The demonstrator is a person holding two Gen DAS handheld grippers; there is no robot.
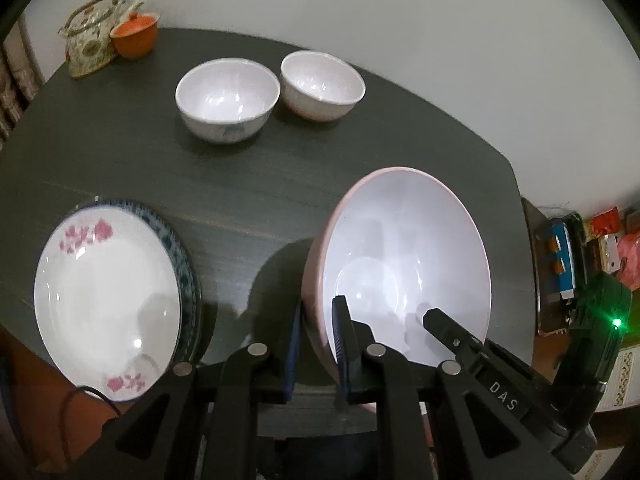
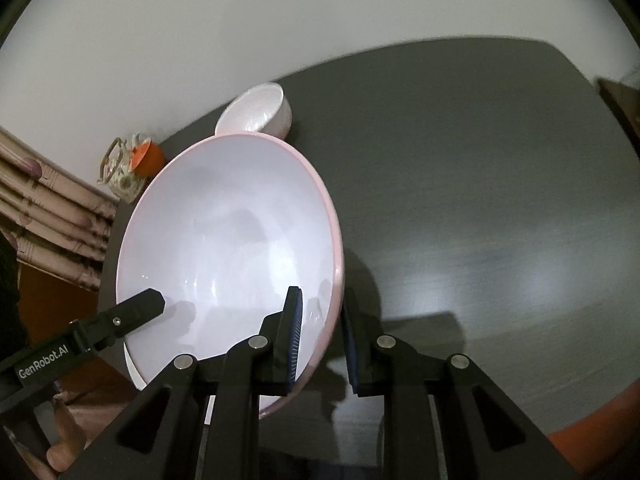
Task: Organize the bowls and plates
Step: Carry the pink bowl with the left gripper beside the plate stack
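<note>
A large pink bowl point(image 1: 400, 248) with a white inside hangs above the dark table, casting a shadow on it. My left gripper point(image 1: 318, 340) is shut on its left rim, one pad inside and one outside. On the opposite rim of the pink bowl point(image 2: 224, 248), my right gripper point(image 2: 322, 336) is shut the same way. Each view shows the other gripper's finger inside the bowl. Two small white bowls point(image 1: 227, 98) point(image 1: 322, 84) stand side by side at the back. At the front left, a white plate with pink flowers point(image 1: 104, 300) lies on a blue-patterned plate point(image 1: 182, 264).
A floral teapot point(image 1: 90, 36) and an orange cup point(image 1: 136, 36) sit at the table's point(image 1: 280, 184) far left corner. Boxes and packets point(image 1: 560, 256) crowd the space beyond the right edge. A dark cable point(image 1: 80, 396) runs by the front left. A hand point(image 2: 60, 452) holds the left gripper.
</note>
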